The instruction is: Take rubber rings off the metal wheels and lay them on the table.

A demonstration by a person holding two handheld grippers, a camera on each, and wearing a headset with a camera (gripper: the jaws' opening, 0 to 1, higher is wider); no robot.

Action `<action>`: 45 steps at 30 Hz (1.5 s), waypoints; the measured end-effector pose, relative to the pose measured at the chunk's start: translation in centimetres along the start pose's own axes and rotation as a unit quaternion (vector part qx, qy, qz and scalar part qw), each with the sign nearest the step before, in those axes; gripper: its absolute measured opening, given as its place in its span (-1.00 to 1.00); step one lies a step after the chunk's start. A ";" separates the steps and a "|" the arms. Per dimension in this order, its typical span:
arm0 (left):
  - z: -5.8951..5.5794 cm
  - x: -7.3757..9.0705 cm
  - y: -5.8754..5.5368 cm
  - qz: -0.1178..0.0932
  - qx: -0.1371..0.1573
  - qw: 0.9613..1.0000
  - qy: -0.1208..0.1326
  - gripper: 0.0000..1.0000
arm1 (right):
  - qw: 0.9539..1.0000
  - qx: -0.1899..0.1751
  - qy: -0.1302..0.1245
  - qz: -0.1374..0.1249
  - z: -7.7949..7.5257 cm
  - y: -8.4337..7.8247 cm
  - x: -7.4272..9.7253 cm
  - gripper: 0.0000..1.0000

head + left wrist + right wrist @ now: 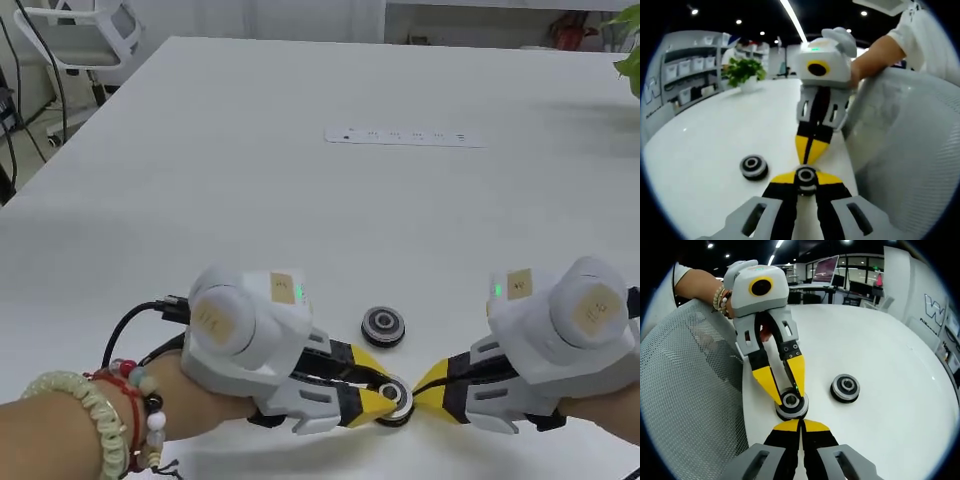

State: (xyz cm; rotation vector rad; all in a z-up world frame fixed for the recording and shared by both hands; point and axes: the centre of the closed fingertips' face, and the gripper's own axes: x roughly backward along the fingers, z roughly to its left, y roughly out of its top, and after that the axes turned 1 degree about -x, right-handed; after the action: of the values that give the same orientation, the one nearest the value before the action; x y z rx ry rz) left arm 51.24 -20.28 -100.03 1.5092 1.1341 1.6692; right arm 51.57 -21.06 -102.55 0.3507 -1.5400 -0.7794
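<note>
My left gripper (787, 394) was clamped on a wheel (791, 405), one yellow tip against each side of its rim. In the left gripper view those tips hugged it from both sides, low in the middle. My right gripper (801, 426) faced it head-on from the opposite side. Its two yellow tips were pressed together with no gap showing, and their point rested right at the wheel's near edge. I could not tell whether they had nipped any of the rim.

The wheel was a small thick disc made of concentric bands, dark and silvery, around a bright hub with a dark hole at its centre. It lay flat on the white table (300, 220) close to the near edge, broad face up and the hub hole pointing straight at the ceiling. Being round, it had no long side to speak of.

A second wheel (383, 325) of the same make lay flat just beyond the first, near it but apart, touched by neither gripper. Well beyond it, toward the far side, a white power strip (405, 137) lay crosswise on the table.
</note>
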 end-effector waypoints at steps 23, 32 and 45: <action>0.0 -0.2 0.2 -0.005 0.006 1.000 0.002 -0.73 | 0.976 -0.209 0.027 -0.046 -0.6 0.7 1.3 -1.00; 0.0 -0.2 0.2 -0.003 0.004 1.000 0.002 -0.73 | 0.954 -0.292 0.037 -0.053 -0.6 1.0 1.4 -1.00; 0.0 -0.2 0.2 0.000 0.001 1.000 0.002 -0.73 | 0.917 -0.386 0.069 -0.078 -0.2 1.1 1.5 -1.00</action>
State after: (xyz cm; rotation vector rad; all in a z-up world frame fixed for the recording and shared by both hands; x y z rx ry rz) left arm 51.33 -20.56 -99.97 1.5072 1.1395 1.6721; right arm 51.83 -21.30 -100.77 -0.0652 -0.9722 -1.3831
